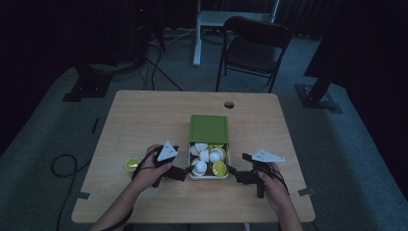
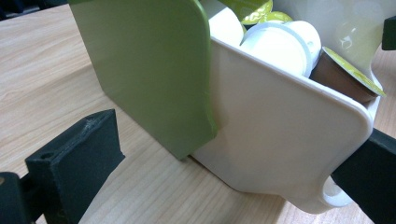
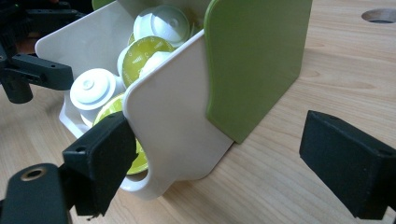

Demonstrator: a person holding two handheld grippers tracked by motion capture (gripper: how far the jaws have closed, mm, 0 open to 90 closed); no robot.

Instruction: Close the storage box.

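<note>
I see a white drawer (image 1: 209, 176) pulled partway out of its green box (image 1: 209, 128) near the table's middle, open end toward me. It is heaped with white and lime-lidded capsules (image 1: 210, 161), some upside down, one with a brown body.

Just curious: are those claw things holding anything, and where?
Nothing is clamped. Both the left gripper and right gripper stand open at the white drawer's front corners.
</note>
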